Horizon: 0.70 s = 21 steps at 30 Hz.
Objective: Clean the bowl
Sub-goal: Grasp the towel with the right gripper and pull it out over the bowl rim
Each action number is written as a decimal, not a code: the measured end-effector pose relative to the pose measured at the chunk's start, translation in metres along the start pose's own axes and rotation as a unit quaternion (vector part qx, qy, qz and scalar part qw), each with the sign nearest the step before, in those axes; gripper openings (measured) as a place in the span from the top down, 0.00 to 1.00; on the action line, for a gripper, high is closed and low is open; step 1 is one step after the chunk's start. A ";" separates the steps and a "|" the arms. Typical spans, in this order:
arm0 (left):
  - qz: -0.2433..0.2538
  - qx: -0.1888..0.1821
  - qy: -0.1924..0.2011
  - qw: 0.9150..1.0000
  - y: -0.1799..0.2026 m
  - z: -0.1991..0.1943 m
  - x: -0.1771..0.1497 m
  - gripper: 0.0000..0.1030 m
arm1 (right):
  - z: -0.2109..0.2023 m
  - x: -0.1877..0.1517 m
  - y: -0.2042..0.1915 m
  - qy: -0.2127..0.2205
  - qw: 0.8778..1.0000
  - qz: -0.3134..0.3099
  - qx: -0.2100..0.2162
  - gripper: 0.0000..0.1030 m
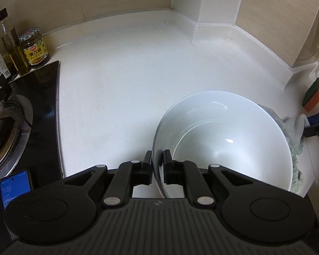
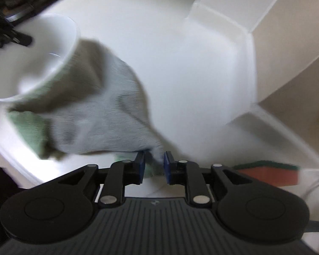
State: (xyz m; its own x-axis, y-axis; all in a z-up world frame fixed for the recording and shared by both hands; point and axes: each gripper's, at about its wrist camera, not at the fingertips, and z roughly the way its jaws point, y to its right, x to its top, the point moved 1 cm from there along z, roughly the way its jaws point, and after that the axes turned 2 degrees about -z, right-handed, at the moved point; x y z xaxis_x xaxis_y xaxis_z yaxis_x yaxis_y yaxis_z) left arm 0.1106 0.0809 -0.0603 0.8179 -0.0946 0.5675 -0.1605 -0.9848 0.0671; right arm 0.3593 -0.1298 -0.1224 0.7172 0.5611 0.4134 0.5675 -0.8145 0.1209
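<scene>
A white bowl (image 1: 223, 140) stands on the white counter (image 1: 121, 80), and my left gripper (image 1: 157, 159) is shut on its near-left rim. A grey-green cloth (image 1: 293, 136) lies against the bowl's right side, partly hidden behind it. The right wrist view is blurred. In it the cloth (image 2: 100, 116) spreads from the bowl (image 2: 32, 57) down to my right gripper (image 2: 154, 163). A corner of the cloth lies between the blue pads, which stand apart. My left gripper (image 2: 17, 38) shows dark at the bowl's rim, and my right gripper (image 1: 316, 121) shows at the left wrist view's right edge.
A gas stove (image 1: 10, 127) fills the left side, with a lit phone (image 1: 14, 189) at its near edge. A jar (image 1: 35, 46) and an oil bottle (image 1: 10, 42) stand behind it. A green-and-orange sponge (image 1: 312, 93) sits at the right by the wall (image 2: 270, 174).
</scene>
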 end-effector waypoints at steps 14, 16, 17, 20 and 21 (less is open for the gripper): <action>0.013 0.004 -0.012 1.000 0.004 0.001 0.002 0.92 | 0.014 0.011 -0.012 0.059 0.988 -0.128 0.061 0.73; 0.012 0.006 -0.013 1.000 0.005 0.001 0.001 0.92 | 0.022 0.010 -0.014 0.058 0.987 -0.140 0.063 0.72; 0.013 0.007 -0.013 1.000 0.005 0.001 0.001 0.92 | 0.022 0.009 -0.013 0.062 0.986 -0.138 0.066 0.72; 0.021 0.007 -0.012 1.000 0.007 0.001 0.000 0.92 | 0.002 0.015 0.001 0.105 0.987 -0.068 0.099 0.72; 0.021 0.004 -0.013 1.000 0.006 0.001 0.001 0.92 | -0.004 0.016 0.004 0.114 0.986 -0.052 0.108 0.73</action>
State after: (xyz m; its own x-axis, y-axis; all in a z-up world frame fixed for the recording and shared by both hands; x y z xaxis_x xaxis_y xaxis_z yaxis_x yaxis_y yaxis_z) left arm 0.1109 0.0749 -0.0606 0.8245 -0.1390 0.5485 -0.1902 -0.9810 0.0373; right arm 0.3713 -0.1248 -0.1115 0.5552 0.5719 0.6040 0.7234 -0.6903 -0.0114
